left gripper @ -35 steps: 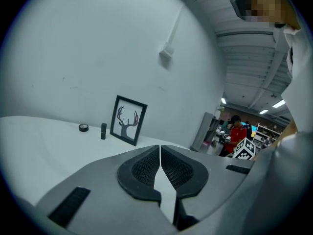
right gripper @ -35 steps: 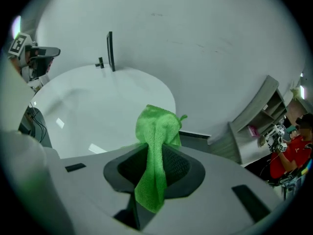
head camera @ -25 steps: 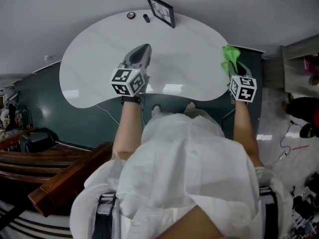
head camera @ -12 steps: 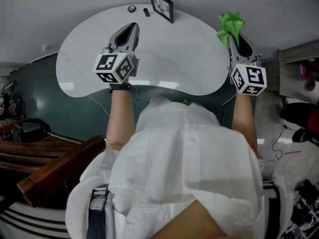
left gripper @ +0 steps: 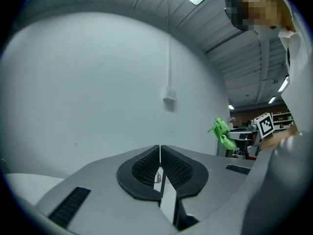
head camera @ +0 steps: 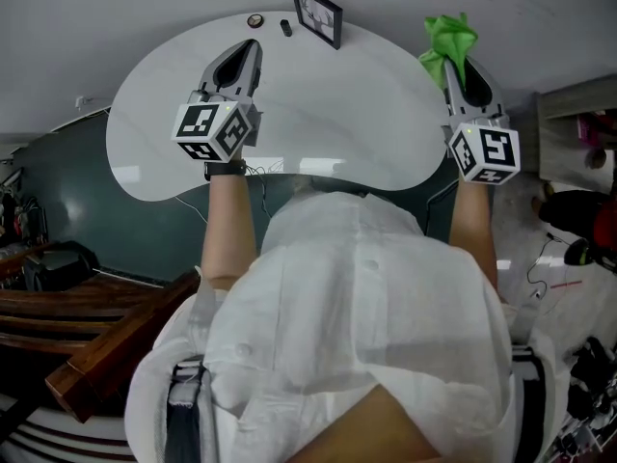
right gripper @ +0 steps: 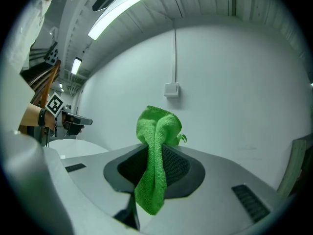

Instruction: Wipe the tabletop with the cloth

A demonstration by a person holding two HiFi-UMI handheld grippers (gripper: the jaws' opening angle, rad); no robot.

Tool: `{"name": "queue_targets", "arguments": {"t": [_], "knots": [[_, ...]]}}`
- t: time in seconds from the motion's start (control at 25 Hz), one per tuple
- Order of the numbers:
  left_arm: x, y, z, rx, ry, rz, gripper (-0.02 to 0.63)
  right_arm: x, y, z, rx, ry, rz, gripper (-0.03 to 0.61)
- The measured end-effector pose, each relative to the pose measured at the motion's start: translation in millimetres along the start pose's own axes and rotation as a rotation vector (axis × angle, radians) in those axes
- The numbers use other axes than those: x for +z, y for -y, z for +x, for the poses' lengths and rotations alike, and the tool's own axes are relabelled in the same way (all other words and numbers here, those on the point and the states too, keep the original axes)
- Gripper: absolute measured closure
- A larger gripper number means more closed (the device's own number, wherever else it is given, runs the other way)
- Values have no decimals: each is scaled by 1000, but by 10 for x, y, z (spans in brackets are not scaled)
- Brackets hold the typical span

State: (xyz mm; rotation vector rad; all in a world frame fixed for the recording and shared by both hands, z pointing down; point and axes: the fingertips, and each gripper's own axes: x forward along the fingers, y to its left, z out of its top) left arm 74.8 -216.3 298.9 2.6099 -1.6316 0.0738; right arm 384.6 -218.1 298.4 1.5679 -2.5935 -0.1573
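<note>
A green cloth (head camera: 447,40) is pinched in my right gripper (head camera: 461,66), held up in the air past the right end of the white tabletop (head camera: 318,114). In the right gripper view the cloth (right gripper: 155,155) hangs bunched between the jaws, drooping over them. My left gripper (head camera: 245,58) is raised over the left half of the tabletop, its jaws (left gripper: 160,166) pressed together with nothing between them. From the left gripper view the cloth (left gripper: 222,133) shows far off to the right.
A framed picture (head camera: 317,13) stands at the table's far edge, with two small dark objects (head camera: 254,20) beside it. A white wall with a switch box (right gripper: 171,89) faces both grippers. Dark wooden furniture (head camera: 106,345) sits low left, and clutter lies on the floor at right.
Both grippers have risen and moved away from me, tilting up toward the wall. The right one carried the cloth up with it.
</note>
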Motion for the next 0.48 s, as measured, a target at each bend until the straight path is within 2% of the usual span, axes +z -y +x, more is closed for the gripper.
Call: {"name": "queue_targets", "arguments": {"t": [0.24, 0.48], "knots": [[155, -452, 21, -37, 21, 9, 594, 188, -304, 325, -14, 1, -31, 499], [229, -863, 90, -46, 36, 18, 594, 213, -488, 692, -31, -2, -22, 499]]}}
